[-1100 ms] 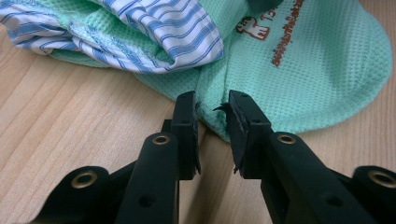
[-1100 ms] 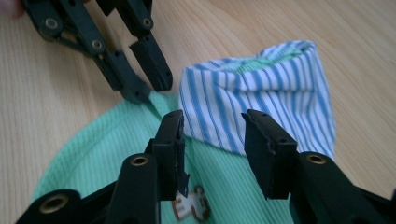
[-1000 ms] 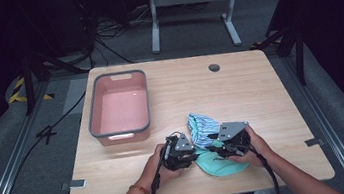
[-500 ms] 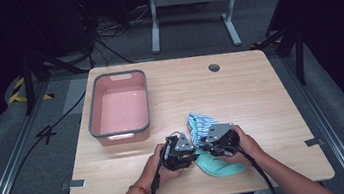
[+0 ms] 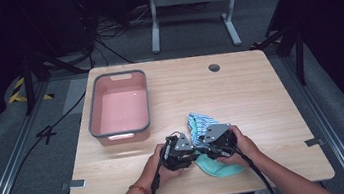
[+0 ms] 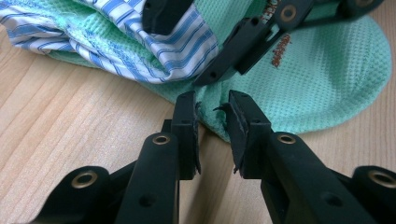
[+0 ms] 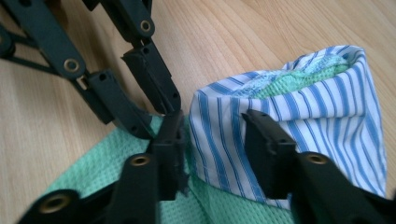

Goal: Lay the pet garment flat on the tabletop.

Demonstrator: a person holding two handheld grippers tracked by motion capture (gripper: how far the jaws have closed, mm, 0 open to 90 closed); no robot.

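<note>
- A person is working two grippers at the near edge of the wooden worktop (image 5: 260, 95), where a green mesh cloth (image 6: 327, 74) is lying with a blue-striped white cloth (image 7: 299, 135) folded over it.
- The left gripper (image 6: 212, 114) is pinching the near edge of the green mesh cloth; its jaws are standing narrowly apart with the hem caught between them.
- The right gripper (image 7: 215, 135) has just been opening its jaws; they are straddling the lower part of the blue-striped white cloth, and the pads are not pressing on it.
- In the high view, both grippers are sitting close together beside the cloths, and a pink basin (image 5: 92, 112) is resting well apart toward the far left.
</note>
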